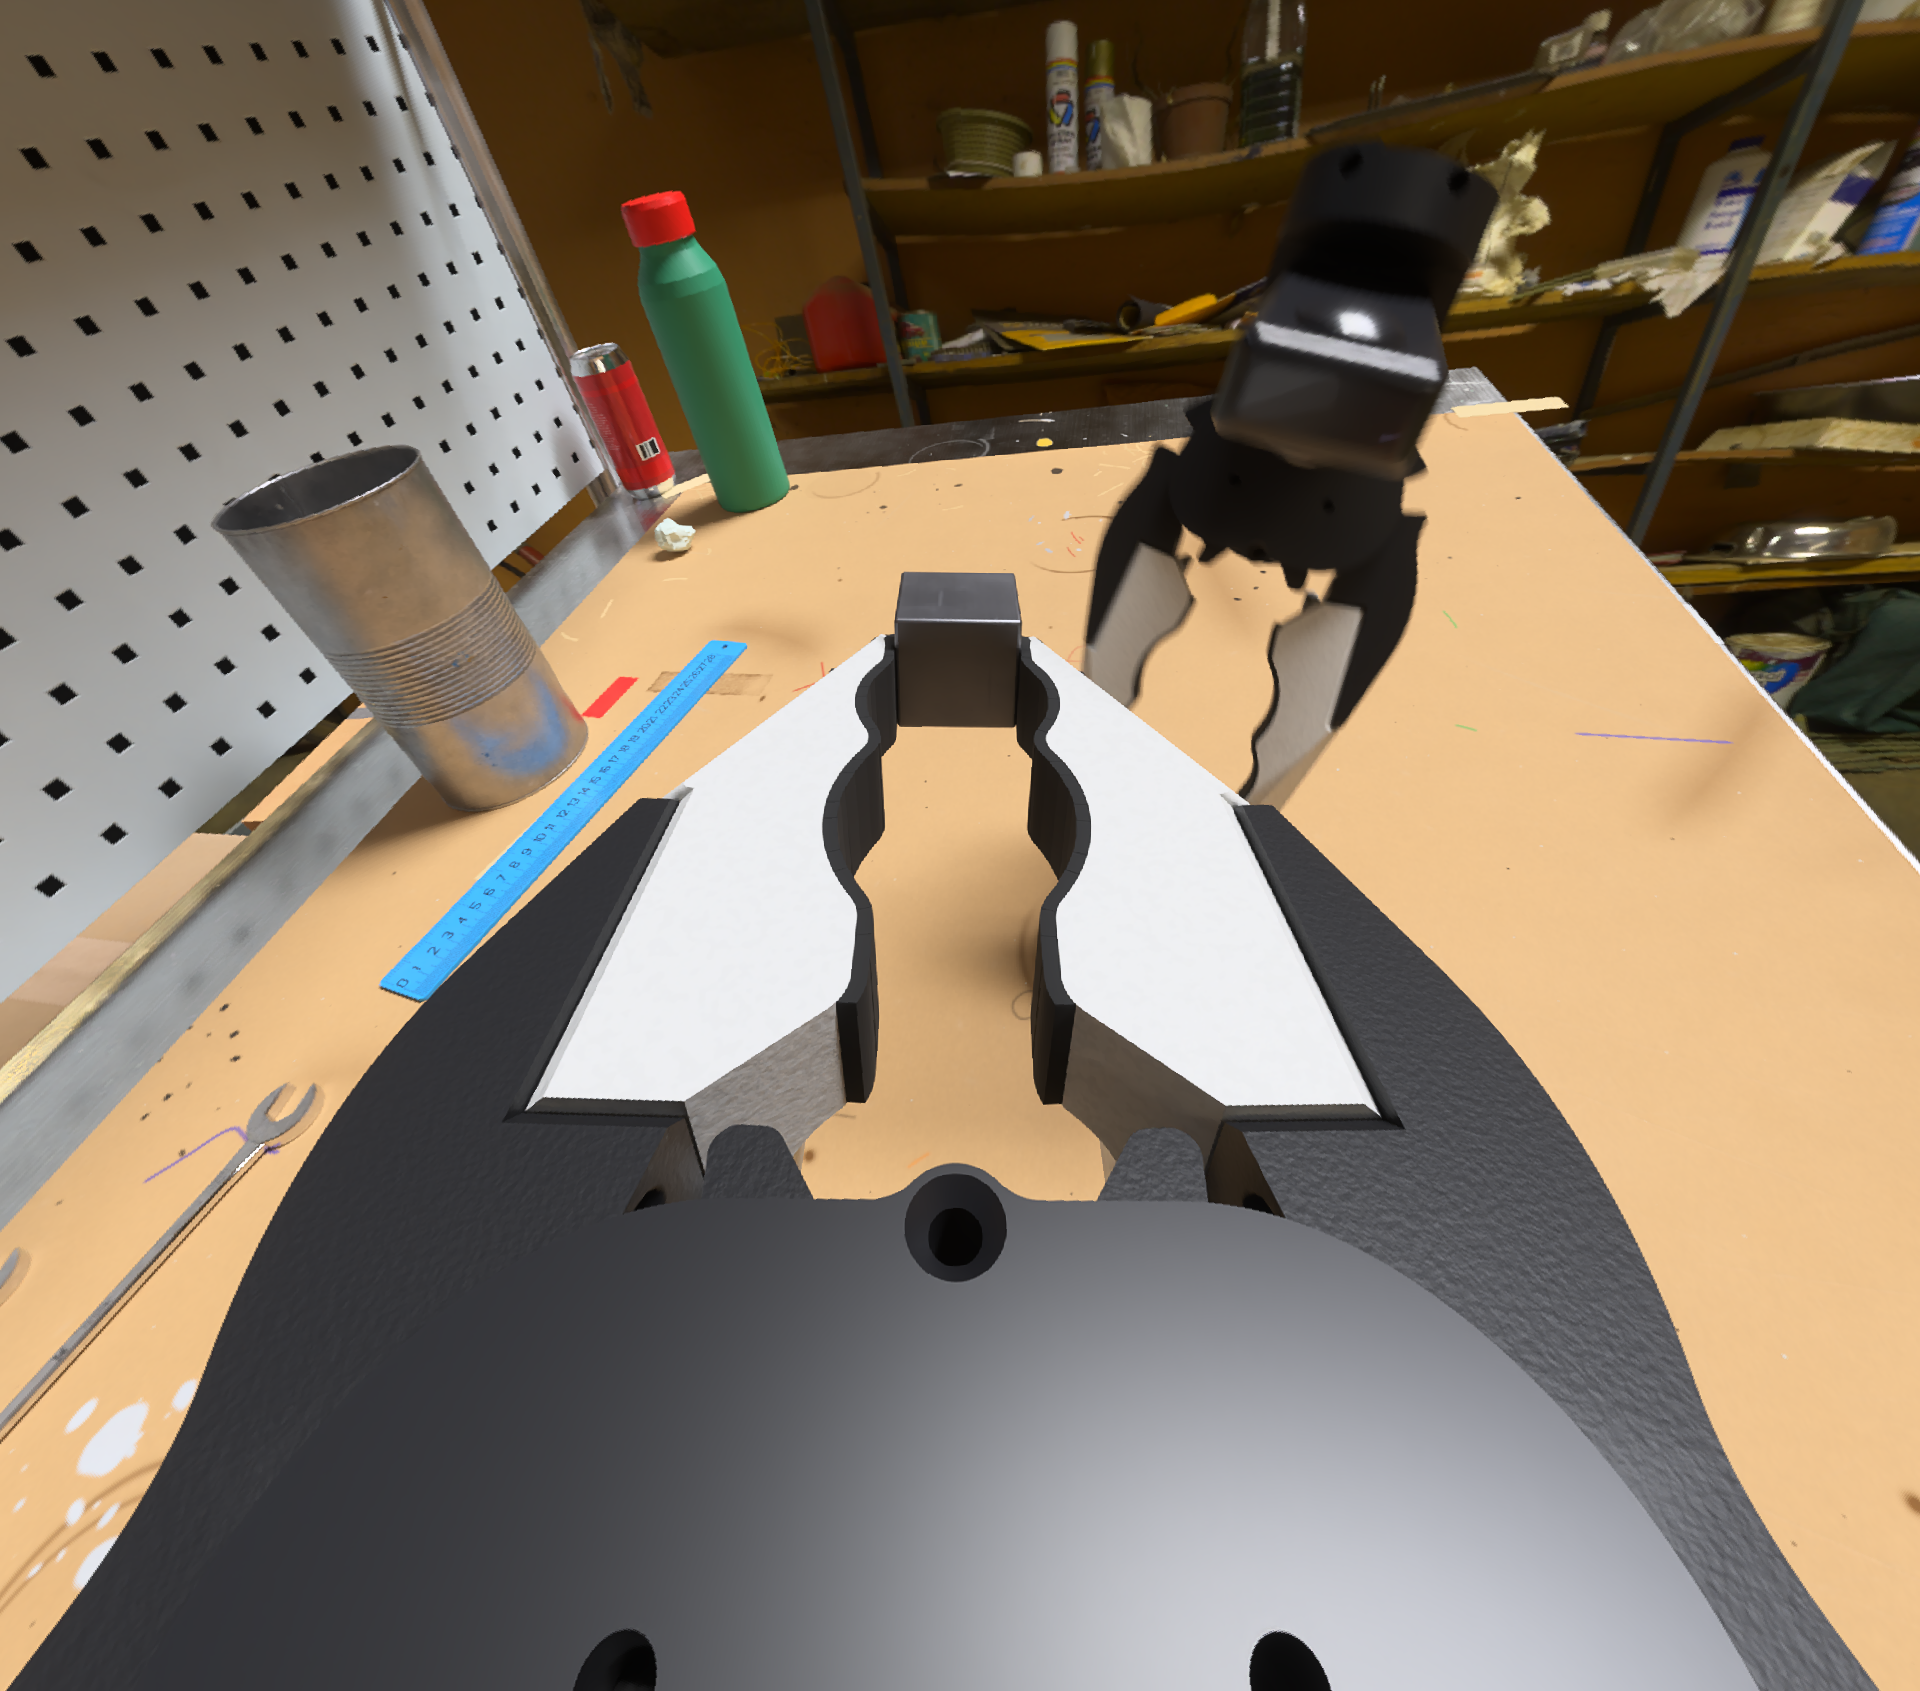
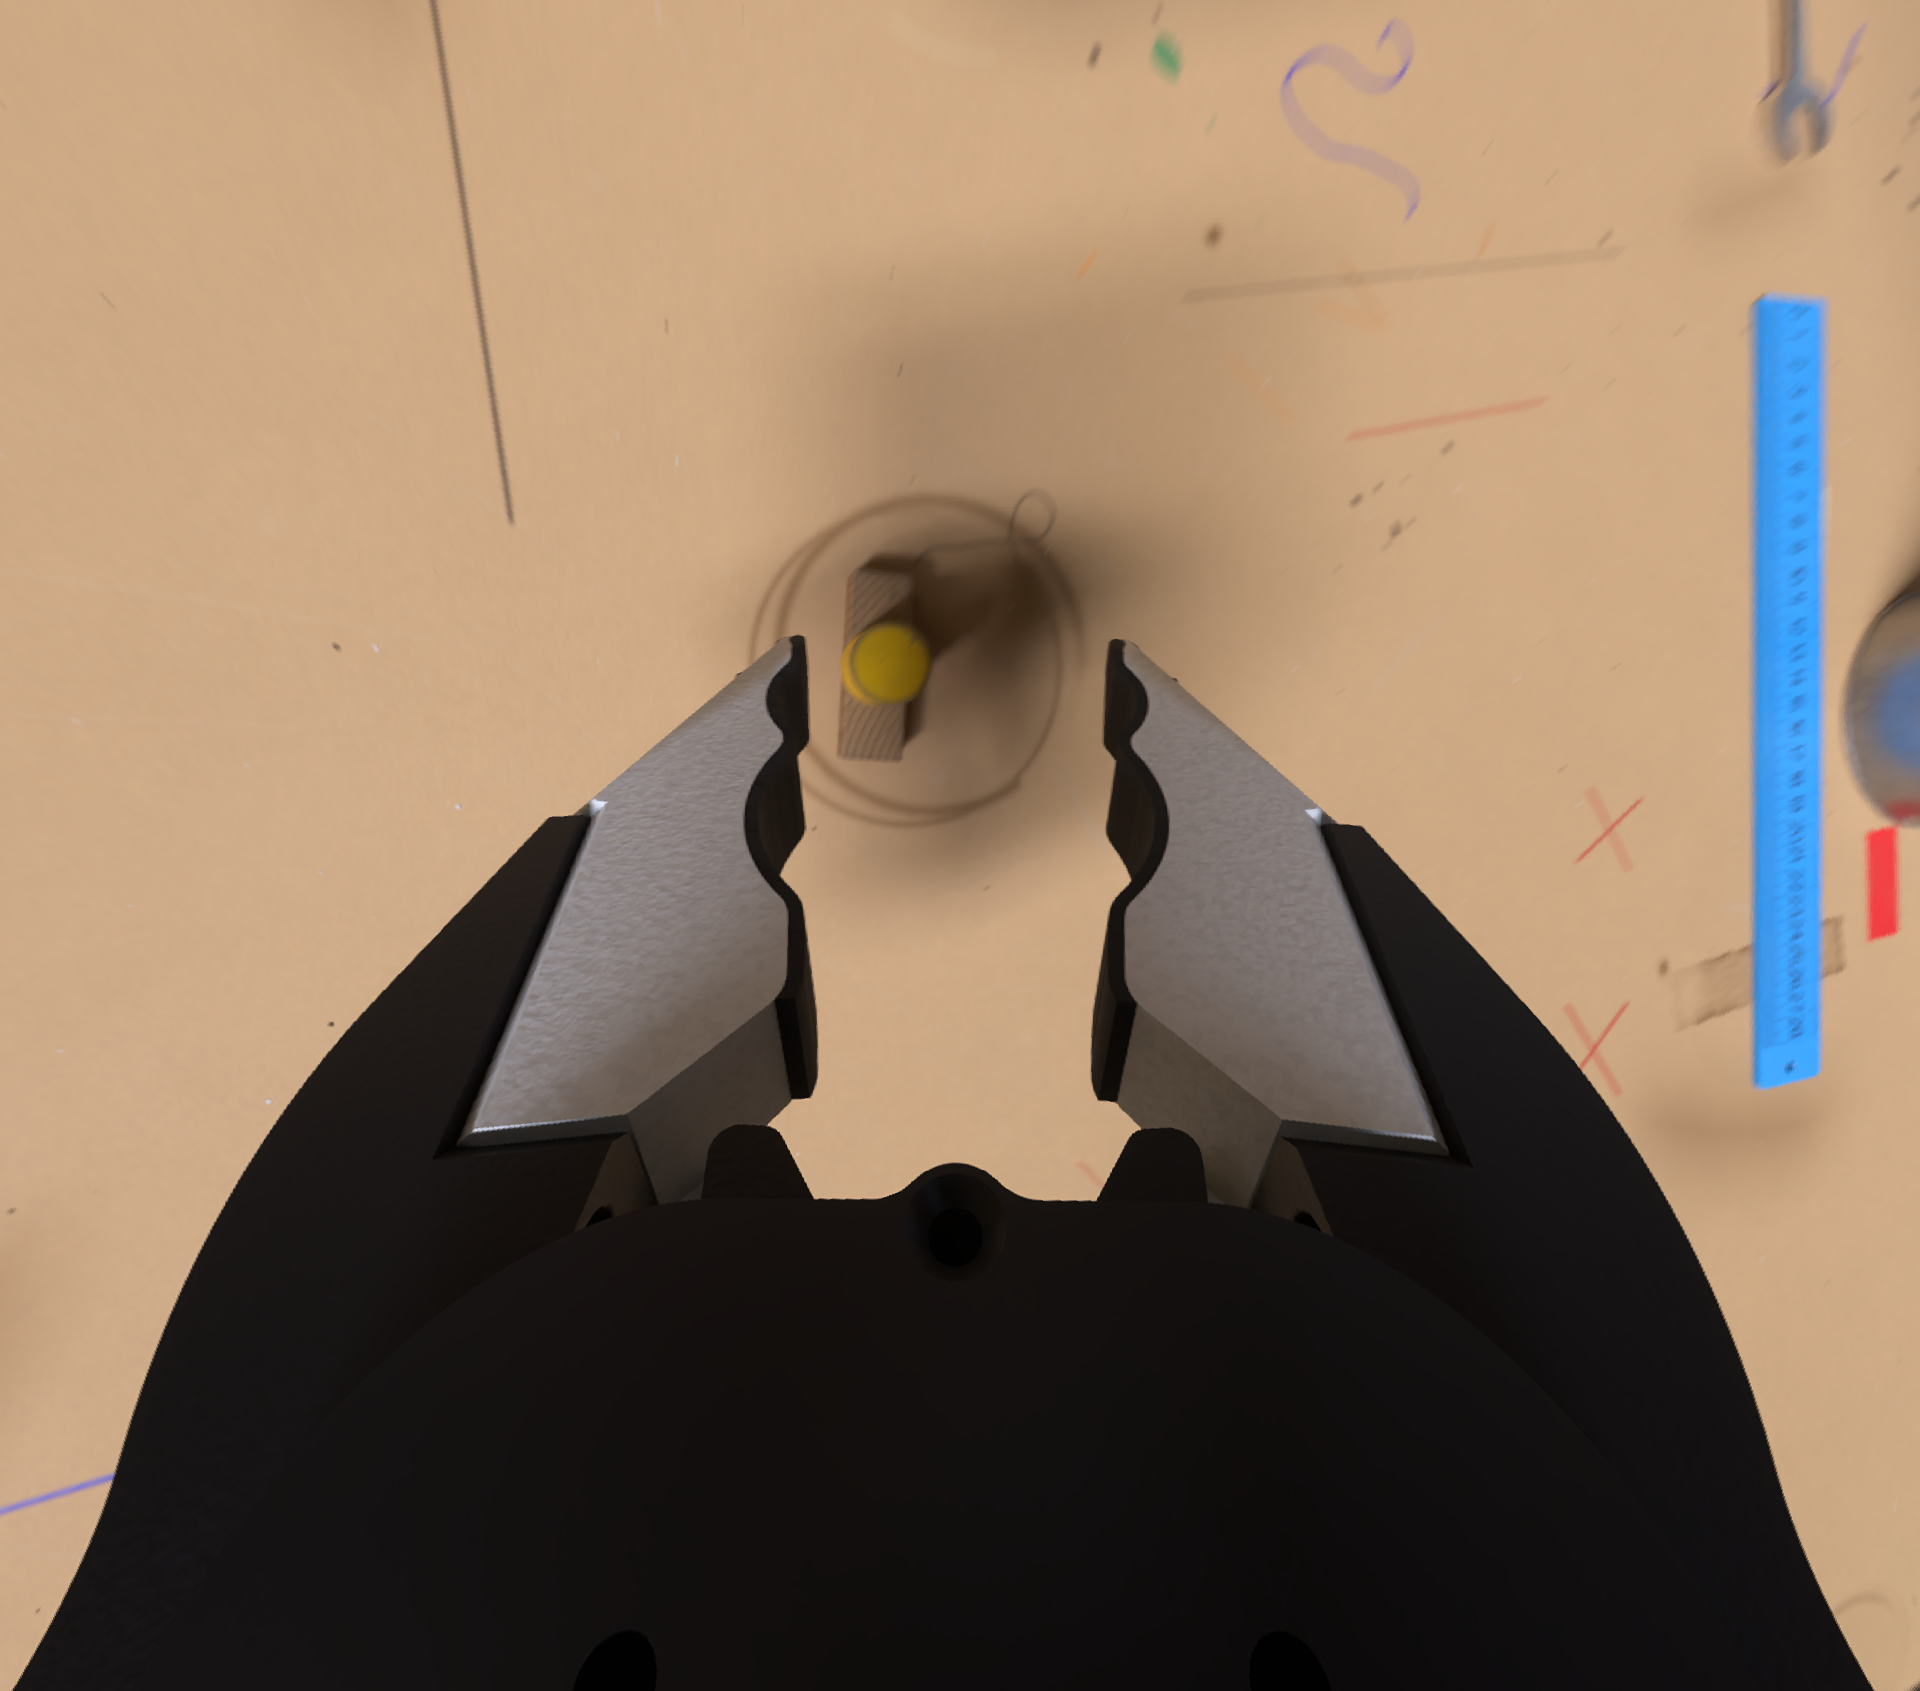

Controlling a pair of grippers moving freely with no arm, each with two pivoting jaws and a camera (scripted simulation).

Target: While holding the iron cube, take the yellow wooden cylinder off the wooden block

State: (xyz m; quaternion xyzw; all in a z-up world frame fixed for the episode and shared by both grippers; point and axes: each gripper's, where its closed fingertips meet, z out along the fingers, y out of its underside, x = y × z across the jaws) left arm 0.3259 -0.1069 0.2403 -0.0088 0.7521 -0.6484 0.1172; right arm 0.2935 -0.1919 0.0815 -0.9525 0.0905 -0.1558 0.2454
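The dark grey iron cube (image 1: 956,649) is clamped at the fingertips of the left gripper (image 1: 956,665) and kept clear above the tan table (image 1: 1558,966). The right gripper (image 2: 956,696), wide open and empty, is pointed straight down. The yellow wooden cylinder (image 2: 885,662) is seen upright on the small wooden block (image 2: 875,722), offset toward 1 finger, so re-centring seems needed.

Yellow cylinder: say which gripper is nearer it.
Right. The right gripper hangs open directly above the yellow cylinder on the wooden block; the left gripper, holding the iron cube, has neither in view.
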